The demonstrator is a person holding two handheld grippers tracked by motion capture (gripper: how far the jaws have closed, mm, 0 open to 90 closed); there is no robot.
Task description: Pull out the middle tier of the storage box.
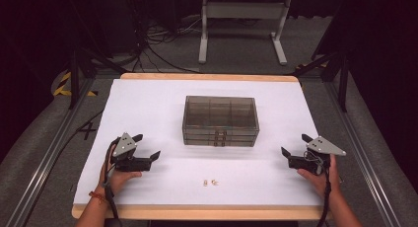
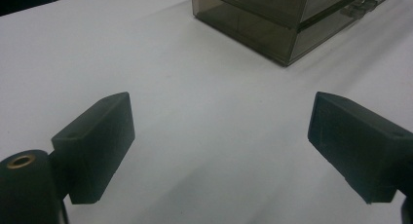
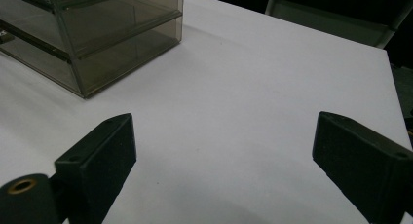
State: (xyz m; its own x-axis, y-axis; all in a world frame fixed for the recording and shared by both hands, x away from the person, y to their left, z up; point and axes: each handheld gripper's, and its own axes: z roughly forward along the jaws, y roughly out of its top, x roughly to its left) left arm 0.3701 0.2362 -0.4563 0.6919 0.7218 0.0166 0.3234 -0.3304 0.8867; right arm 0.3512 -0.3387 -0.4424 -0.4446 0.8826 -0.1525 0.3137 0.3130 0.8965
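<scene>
We hold the left tool [image 1: 147, 147] and right tool [image 1: 295, 144] with jaws spread wide, gripping nothing. At the surface's [image 1: 148, 103] centre stands the smoky drawer box [image 1: 221, 120]; at six o'clock from it lie two tiny pieces [image 1: 210, 182], perhaps brass.

No readable text, label or number anywhere.

The left gripper [image 2: 221, 136] holds its jaws wide apart over the white table [image 2: 146, 63]. Nothing lies between them. A smoky clear drawer box [image 2: 287, 19] stands far right.
</scene>
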